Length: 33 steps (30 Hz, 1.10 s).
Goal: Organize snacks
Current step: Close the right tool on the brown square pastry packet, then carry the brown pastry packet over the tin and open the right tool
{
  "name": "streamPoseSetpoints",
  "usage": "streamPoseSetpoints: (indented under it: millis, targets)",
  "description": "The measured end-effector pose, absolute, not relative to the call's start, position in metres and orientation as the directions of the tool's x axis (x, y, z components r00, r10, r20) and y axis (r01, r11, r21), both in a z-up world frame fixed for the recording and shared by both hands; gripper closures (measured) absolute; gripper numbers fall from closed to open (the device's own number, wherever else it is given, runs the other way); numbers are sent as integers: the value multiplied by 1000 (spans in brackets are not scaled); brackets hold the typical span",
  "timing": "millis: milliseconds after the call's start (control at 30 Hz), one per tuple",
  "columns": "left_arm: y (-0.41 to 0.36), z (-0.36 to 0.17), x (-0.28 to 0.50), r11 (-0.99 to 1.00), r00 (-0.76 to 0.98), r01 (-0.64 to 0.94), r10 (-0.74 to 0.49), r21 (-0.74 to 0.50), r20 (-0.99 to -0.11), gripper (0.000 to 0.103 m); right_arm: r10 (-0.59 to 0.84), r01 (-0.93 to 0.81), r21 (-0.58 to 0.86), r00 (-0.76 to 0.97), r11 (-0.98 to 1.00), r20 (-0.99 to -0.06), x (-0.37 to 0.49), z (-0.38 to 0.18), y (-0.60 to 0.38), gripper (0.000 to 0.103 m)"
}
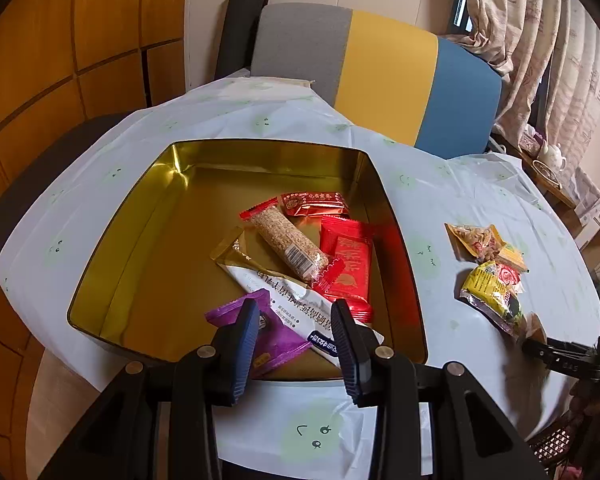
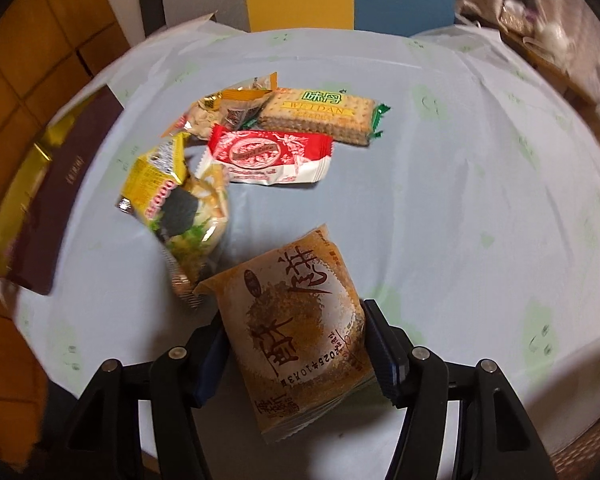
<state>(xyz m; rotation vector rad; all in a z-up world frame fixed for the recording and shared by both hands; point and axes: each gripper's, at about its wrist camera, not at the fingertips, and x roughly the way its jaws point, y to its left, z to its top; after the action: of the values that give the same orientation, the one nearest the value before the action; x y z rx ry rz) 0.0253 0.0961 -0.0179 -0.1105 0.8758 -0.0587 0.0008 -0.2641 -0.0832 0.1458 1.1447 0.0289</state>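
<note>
**Inspector A:** Left gripper [image 1: 296, 330] status?

**Inspector B:** Jaws apart with nothing clamped. It hangs over the near edge of the shallow square gold-coloured metal tin [image 1: 100, 264], above a purple foil snack packet [image 1: 278, 340] and a long white-and-gold wrapper [image 1: 288, 300].

**Inspector A:** Contents of the tin?

**Inspector B:** Those two, plus a clear-wrapped sesame bar with red ends [image 1: 286, 240], a flat red packet [image 1: 348, 268] and a smaller red-and-gold packet [image 1: 314, 204], all gathered toward the tin's right half. The left half shows bare metal.

**Inspector A:** Right gripper [image 2: 292, 344]?

**Inspector B:** Grasping a square brown pastry packet with dark calligraphy [image 2: 296, 328]; both pads sit against its sides. The frame is motion-blurred.

**Inspector A:** What lies on the surface?

**Inspector B:** On the pale blue cloth-covered surface [image 2: 460, 200]: a yellow crinkled bag of mixed snacks [image 2: 180, 208] just beside the held packet, a red-and-white biscuit packet [image 2: 272, 156], a green-ended cracker pack [image 2: 320, 116], and a small orange-and-clear nut packet [image 2: 224, 112] touching the crackers. A maroon lid with a gold rim [image 2: 52, 200] sits at the left edge.
</note>
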Motion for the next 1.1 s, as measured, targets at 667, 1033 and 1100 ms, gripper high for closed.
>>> streamPoseSetpoints:
  millis: [667,1033,1100]
  targets:
    - [100,-21,28,992,641,-6,-93,-126,-762,65,547,-46,593,446,804,-708,-13,-55,-214,42]
    - [123,-24,25,987,648,-55,-80,-152,-757,65,619,-363,509,331,781,-713,51,-3,-73,42]
    - [128,-24,24,985,650,-66,-78,-159,-756,65,613,-379,495,324,782,-721,74,0,-48,42]
